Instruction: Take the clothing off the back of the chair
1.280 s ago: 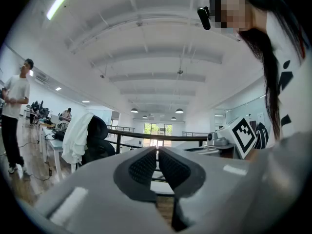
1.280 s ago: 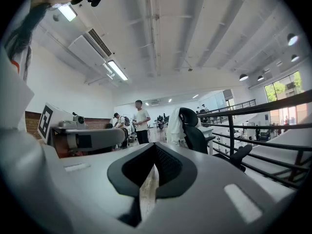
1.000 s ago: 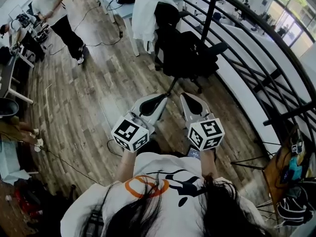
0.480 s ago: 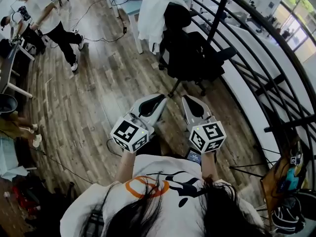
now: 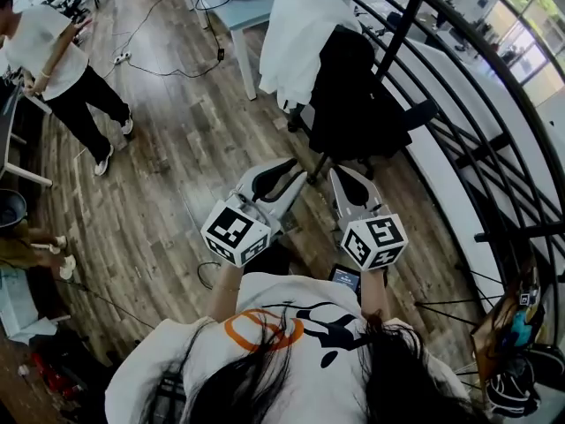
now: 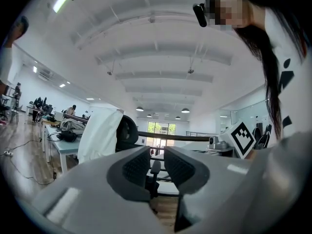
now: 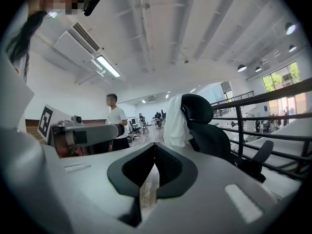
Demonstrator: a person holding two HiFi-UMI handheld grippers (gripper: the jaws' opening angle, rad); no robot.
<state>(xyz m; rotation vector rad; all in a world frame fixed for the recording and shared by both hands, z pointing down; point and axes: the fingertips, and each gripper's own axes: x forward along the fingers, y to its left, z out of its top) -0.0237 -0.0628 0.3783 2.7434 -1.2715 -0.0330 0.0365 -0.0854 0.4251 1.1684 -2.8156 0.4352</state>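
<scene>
A white garment hangs over the back of a black office chair at the top middle of the head view. Both grippers are held side by side a short way in front of the chair and touch neither it nor the garment. My left gripper has a narrow gap between its jaws and holds nothing. My right gripper has its jaw tips together and is empty. In the left gripper view the garment and chair stand beyond the left gripper. In the right gripper view the garment drapes the chair past the right gripper.
A black railing curves along the right, close behind the chair. A light desk with gear on it stands just beyond the garment. A person walks at the far left. Cables trail over the wooden floor.
The chair and garment have come nearer and lower in the head view. The person at the left has walked on. Both grippers have kept their pose, the left tilting slightly.
</scene>
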